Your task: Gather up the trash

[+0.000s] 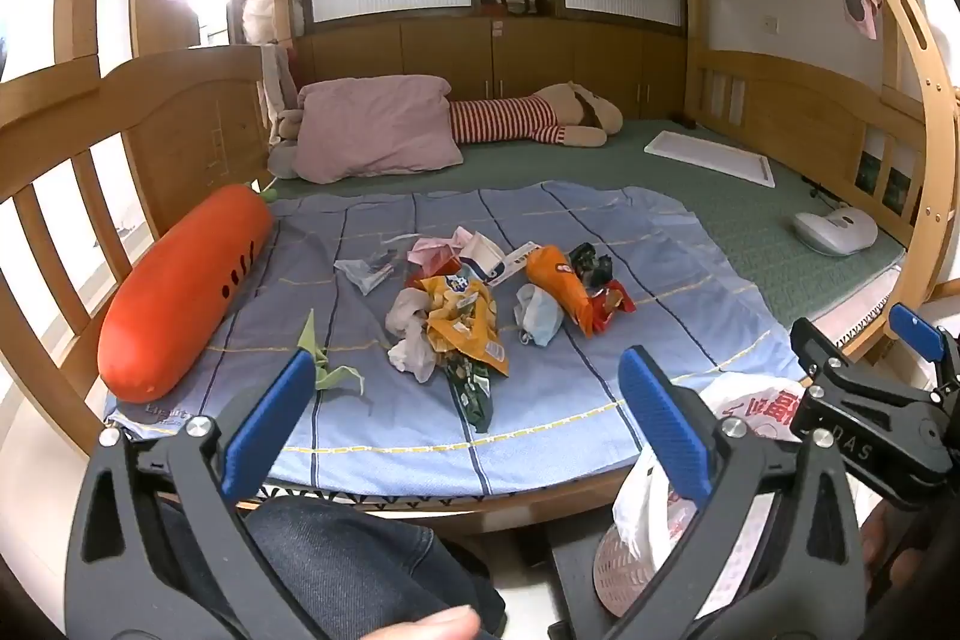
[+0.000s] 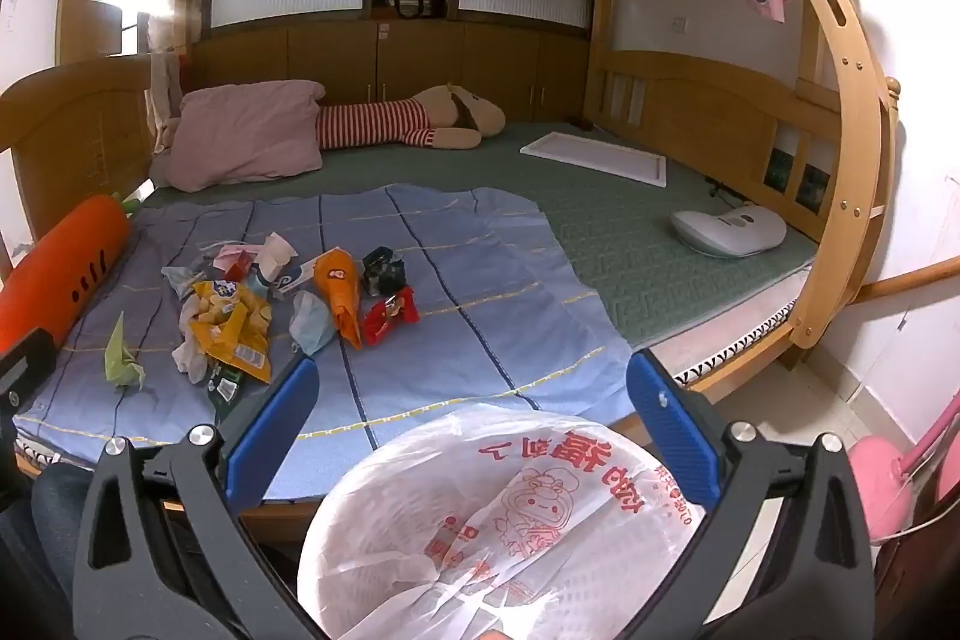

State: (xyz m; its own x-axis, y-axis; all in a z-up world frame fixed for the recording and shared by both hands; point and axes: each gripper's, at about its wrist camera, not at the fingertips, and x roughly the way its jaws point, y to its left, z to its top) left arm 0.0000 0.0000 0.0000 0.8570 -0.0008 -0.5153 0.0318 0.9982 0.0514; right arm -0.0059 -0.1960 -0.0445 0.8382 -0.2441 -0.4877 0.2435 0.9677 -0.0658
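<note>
left wrist view: left tongs (image 1: 467,421) spread wide, nothing between them, hanging over the near edge of the bed (image 1: 420,505). trash pile (image 1: 480,304) lies straight ahead on the blue sheet (image 1: 660,292), just past the fingertips; yellow snack bag (image 1: 465,322) nearest, long axis running roughly toward the camera, dark wrapper (image 1: 471,391) under it. right tongs (image 1: 912,340) show at far right. carrot plush (image 1: 180,292) bounds the left side, well apart from the pile. right wrist view: right tongs (image 2: 474,427) also wide apart, empty, poised over the white bag-lined bin (image 2: 510,520) right below. trash pile (image 2: 282,298) sits ahead and to the left; bare sheet straight ahead. judgement: left hand is nearer the pile, right is nearer the bin; room around the pile is open.
</note>
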